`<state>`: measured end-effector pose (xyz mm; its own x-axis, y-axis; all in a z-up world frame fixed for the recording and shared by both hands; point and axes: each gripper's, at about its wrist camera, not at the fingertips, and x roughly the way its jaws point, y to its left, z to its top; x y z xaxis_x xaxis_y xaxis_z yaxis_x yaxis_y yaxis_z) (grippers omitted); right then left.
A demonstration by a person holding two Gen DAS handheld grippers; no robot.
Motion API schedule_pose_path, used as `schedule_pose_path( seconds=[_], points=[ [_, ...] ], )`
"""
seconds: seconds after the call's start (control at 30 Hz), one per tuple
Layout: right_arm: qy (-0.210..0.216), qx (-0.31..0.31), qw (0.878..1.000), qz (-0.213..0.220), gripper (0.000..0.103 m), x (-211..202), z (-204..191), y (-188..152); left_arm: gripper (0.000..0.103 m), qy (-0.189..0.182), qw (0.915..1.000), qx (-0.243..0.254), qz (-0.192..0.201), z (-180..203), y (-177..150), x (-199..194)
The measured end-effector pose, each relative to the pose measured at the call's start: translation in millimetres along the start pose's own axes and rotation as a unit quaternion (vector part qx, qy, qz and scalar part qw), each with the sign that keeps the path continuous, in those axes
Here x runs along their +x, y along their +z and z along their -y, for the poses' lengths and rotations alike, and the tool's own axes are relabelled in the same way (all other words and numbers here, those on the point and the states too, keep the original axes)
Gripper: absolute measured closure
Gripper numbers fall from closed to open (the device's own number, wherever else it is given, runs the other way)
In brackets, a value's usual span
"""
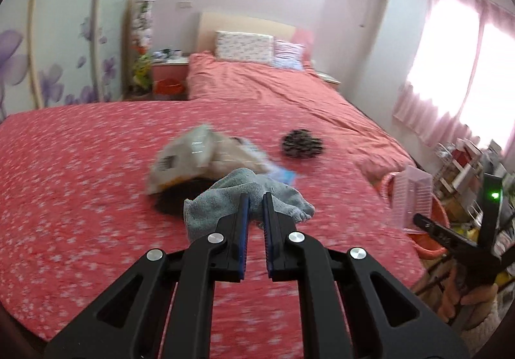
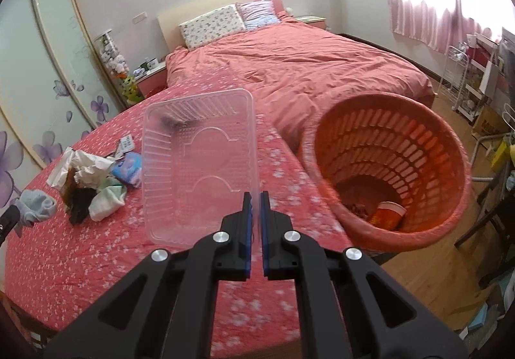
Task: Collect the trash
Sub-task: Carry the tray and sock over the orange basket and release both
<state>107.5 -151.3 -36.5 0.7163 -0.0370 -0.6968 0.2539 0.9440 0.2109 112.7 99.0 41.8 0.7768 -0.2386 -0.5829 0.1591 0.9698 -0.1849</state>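
**A:** ok so what's each hand got? starting closest to the cameras

**B:** left gripper (image 1: 256, 203) is clamped on a grey sock (image 1: 225, 201), lifted clear of the bed (image 1: 80, 182). Right gripper (image 2: 256, 201) is pinched tight on the edge of a clear plastic tray (image 2: 199, 166), also held up off the bed. Tray looks empty, just a dark smudge near its far end.

**A:** and the bin?

**B:** orange basket (image 2: 386, 166) sits just off the bed's edge, right next to the tray on its right side. Inside at the bottom there's a red paper cup (image 2: 388, 214) and some dark bits beside it I can't make out.

**A:** what's still lying on the bed?

**B:** a pile (image 2: 93, 179) in the middle of the bed, left of the tray: crumpled white paper, a clear bag, something dark brown, a pale green sock, a blue packet. From the left cam it's blurry, just past the sock, with a dark spiky clump (image 1: 301, 145) a bit further up the bed.

**A:** further back?

**B:** pillows (image 2: 214, 24) at the head of the bed, a nightstand (image 1: 170, 68) beside it on the wardrobe side, pink curtains (image 1: 434, 95) on the other side.
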Motion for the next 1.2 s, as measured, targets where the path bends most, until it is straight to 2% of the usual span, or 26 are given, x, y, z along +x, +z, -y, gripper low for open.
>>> schedule_pose_path(
  seconds=[0.4, 0.83, 1.2],
  points=[
    [-0.049, 0.055, 0.997, 0.023, 0.097, -14, 70, 3, 0.095, -0.095, 0.9950, 0.030, -0.011, 100, -1, 52],
    [-0.101, 0.122, 0.987, 0.024, 0.097, 7, 147, 11, 0.095, -0.148, 0.9865, 0.061, -0.033, 177, -7, 98],
    [-0.112, 0.152, 0.982, 0.024, 0.097, 27, 182, 17, 0.095, -0.183, 0.9774, 0.095, -0.047, 230, -15, 121]
  ],
)
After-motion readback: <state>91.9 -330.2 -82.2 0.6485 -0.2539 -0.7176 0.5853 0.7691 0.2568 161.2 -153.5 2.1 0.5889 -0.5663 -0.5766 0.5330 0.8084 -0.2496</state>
